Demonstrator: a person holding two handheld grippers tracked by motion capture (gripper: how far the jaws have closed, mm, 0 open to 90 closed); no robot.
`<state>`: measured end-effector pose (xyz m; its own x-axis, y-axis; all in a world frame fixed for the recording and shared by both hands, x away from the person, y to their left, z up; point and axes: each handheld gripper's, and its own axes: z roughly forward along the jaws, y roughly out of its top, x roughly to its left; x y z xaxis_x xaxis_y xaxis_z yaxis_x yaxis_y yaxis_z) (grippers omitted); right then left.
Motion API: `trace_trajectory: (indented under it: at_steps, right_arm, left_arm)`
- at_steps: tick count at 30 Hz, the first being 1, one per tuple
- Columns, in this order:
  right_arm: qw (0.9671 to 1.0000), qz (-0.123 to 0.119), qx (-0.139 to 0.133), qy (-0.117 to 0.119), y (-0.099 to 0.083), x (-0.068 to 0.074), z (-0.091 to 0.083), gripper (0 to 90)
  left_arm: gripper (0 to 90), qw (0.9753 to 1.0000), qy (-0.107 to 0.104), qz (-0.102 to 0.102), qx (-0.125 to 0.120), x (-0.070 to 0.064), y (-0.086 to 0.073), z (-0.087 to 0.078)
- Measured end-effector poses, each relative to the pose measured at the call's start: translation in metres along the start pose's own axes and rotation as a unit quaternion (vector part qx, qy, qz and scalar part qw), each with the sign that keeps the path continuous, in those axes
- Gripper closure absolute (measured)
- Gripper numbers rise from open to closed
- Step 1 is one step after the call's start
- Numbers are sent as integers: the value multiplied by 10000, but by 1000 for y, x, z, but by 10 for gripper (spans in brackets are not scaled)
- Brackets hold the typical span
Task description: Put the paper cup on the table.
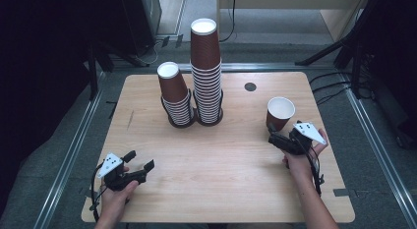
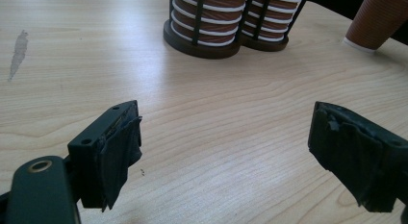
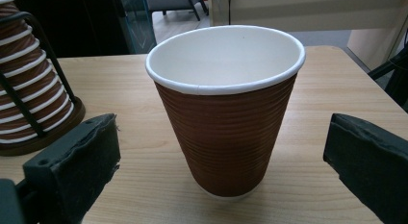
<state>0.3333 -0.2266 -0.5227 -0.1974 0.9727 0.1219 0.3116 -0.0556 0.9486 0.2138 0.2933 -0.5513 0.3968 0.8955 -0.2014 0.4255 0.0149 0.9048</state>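
A single brown ribbed paper cup [image 1: 280,112] stands upright with its white inside showing, on the right of the wooden table [image 1: 221,185]. In the right gripper view the cup [image 3: 226,123] sits between the two jaws without touching either. My right gripper [image 1: 284,132] is open just in front of it. Two stacks of upside-down brown cups stand in black wire holders at the table's middle back, a tall stack [image 1: 205,71] and a shorter stack [image 1: 174,96]. My left gripper [image 1: 140,161] is open and empty near the front left, above bare wood [image 2: 226,147].
A round dark grommet [image 1: 250,86] lies behind the single cup. A grey smear [image 2: 18,51] marks the wood at the left. The holders' bases [image 2: 207,41] stand well ahead of the left gripper. Metal rails and dark stands surround the table.
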Motion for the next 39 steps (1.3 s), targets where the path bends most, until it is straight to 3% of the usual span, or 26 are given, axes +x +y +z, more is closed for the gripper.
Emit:
trace_trajectory:
  at_steps: [16,31,39]
  right_arm:
    - [9997,-151,-178,94,-3,-3,-31,0]
    - [9997,-13,-245,13,-18,-24,-59,0]
    - [9994,23,-321,-156,-27,-37,-74,0]
  left_arm:
    - [117,10000,14,6,3,0,0,1]
    - [116,10000,1,-4,1,0,0,1]
    - [117,10000,2,15,12,0,0,1]
